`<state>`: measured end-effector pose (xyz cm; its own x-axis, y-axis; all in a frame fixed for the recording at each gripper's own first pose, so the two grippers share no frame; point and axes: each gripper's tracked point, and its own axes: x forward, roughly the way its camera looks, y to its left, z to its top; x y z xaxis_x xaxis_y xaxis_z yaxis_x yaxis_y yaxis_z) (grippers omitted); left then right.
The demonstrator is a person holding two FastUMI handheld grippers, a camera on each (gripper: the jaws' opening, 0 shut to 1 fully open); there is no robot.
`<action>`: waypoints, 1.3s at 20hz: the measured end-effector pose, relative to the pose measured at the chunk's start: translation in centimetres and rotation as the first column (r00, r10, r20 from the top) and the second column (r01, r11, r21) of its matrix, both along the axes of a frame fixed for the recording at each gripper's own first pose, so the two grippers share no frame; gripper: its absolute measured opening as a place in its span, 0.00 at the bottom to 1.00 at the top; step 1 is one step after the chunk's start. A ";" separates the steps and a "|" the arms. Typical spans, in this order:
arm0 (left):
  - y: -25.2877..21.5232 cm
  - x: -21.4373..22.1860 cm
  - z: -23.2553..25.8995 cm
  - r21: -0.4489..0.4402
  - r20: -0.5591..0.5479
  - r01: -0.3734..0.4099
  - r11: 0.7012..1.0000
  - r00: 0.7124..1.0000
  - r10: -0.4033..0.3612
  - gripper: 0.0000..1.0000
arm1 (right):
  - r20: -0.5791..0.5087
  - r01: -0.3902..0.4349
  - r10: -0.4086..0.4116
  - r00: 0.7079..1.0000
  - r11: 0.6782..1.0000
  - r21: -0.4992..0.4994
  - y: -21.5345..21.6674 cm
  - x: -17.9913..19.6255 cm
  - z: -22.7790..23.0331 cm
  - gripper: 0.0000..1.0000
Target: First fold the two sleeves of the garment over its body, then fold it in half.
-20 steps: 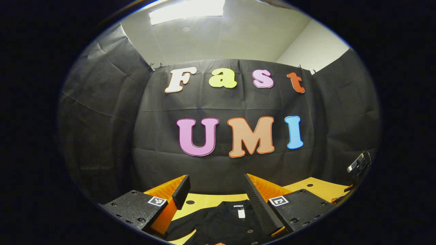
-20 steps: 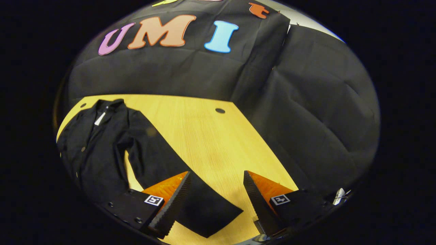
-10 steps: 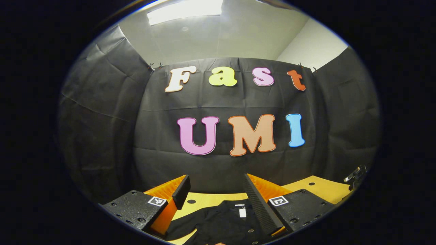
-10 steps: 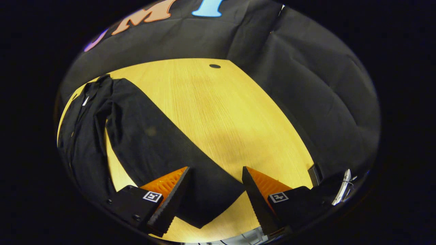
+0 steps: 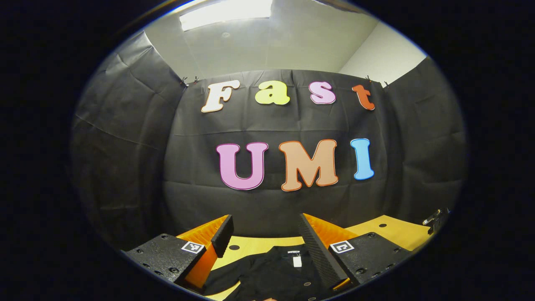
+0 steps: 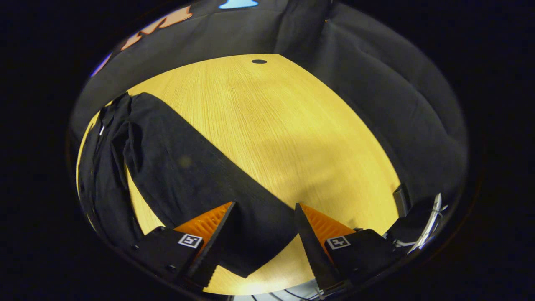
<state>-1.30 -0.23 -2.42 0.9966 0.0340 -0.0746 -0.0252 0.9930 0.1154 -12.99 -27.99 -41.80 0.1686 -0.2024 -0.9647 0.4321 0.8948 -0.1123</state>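
The black long-sleeved button-front garment (image 6: 104, 175) lies spread on the pale yellow wooden tabletop (image 6: 292, 138), its collar toward the black cloth wall. One long sleeve (image 6: 200, 175) stretches out diagonally from the shoulder, flat on the wood and apart from the body, with a wedge of bare tabletop between them.

The right tool (image 6: 263, 238) is tipped steeply down over that sleeve's cuff end, its two fingers standing wide apart to either side of the cuff; whether they touch the fabric I cannot tell.

The left tool (image 5: 267, 246) is held nearly level and low, pointing toward the back wall, fingers also spread wide with nothing between them. Below and just ahead of it lies the garment's collar, with a small white neck label (image 5: 296, 261) and a few buttons showing.
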 end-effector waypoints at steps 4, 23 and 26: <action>0.0 0.2 0.5 0.010 0.010 0.001 1.000 1.000 -0.001 0.93 | 0.013 -0.040 0.040 0.999 0.999 0.021 0.8 0.7 0.1 0.53; 2.5 -0.9 1.4 0.019 0.036 -0.043 0.999 0.998 0.042 0.92 | 0.229 -0.198 0.197 0.953 0.980 -0.019 6.7 9.0 5.8 0.03; 3.6 -1.4 1.5 0.015 0.038 -0.066 0.998 0.997 0.065 0.92 | 0.298 -0.213 0.204 0.932 0.977 -0.004 8.6 11.5 8.1 0.03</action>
